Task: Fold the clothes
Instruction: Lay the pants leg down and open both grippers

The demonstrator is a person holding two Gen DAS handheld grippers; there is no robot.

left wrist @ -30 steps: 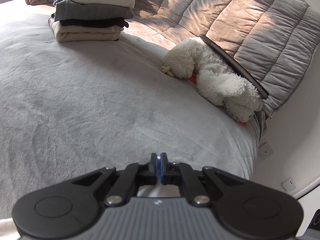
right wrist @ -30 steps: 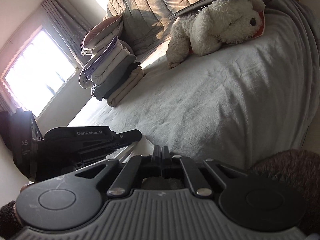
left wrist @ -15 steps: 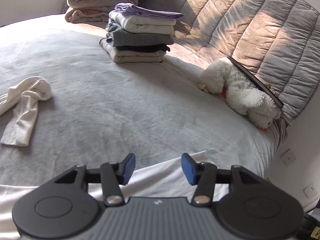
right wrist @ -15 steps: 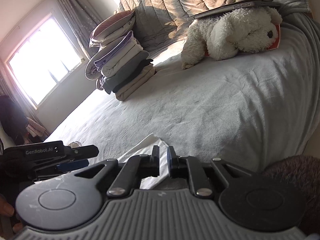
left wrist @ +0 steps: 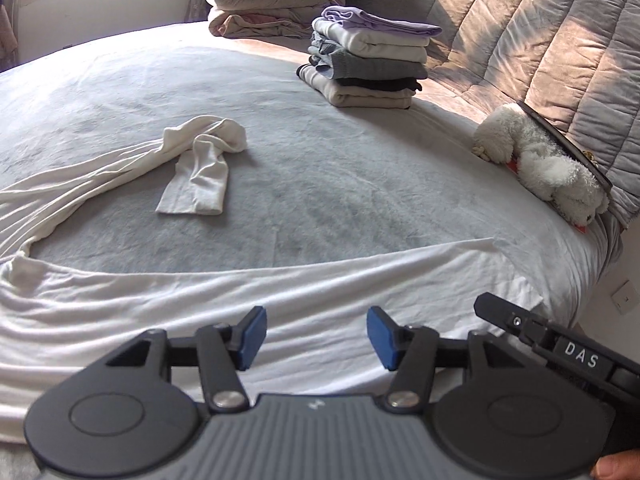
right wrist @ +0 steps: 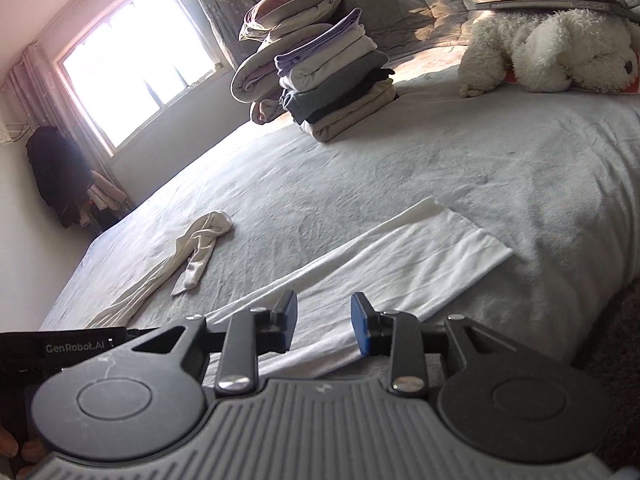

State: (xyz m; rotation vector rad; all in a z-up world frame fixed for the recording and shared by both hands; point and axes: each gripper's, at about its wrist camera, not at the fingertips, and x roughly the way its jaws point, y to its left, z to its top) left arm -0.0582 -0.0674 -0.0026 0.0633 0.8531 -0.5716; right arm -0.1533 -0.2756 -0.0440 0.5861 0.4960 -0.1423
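1. Lying flat along the near edge of the bed [left wrist: 328, 184], the white garment [left wrist: 280, 292] is the piece in hand: its long body runs across the front, with a squared hem end [right wrist: 460, 240] toward the right and a twisted sleeve [left wrist: 200, 160] trailing farther up the bed.
2. Both tools have let go. The left hand-held gripper [left wrist: 314, 334] has its jaws opening, blue pads well apart with only cloth below them and nothing pinched; the right hand-held gripper [right wrist: 322, 322] is also opening, narrower, and holds nothing.
3. To do the step well, I judge the sleeve should be untwisted and laid straight before any fold, each tool pinching a single layer at an edge or corner so the thin cloth does not bunch.
4. The garment looks thin, soft and finely creased; it will likely drag on the bed's napped grey cover, so lifting beats sliding.
5. Farther off, a stack of folded clothes [left wrist: 368, 68] sits near the quilted headboard [left wrist: 540, 40], beside rolled bedding [left wrist: 272, 4].
6. A fluffy white toy dog [left wrist: 540, 160] lies at the right, well apart from the work.
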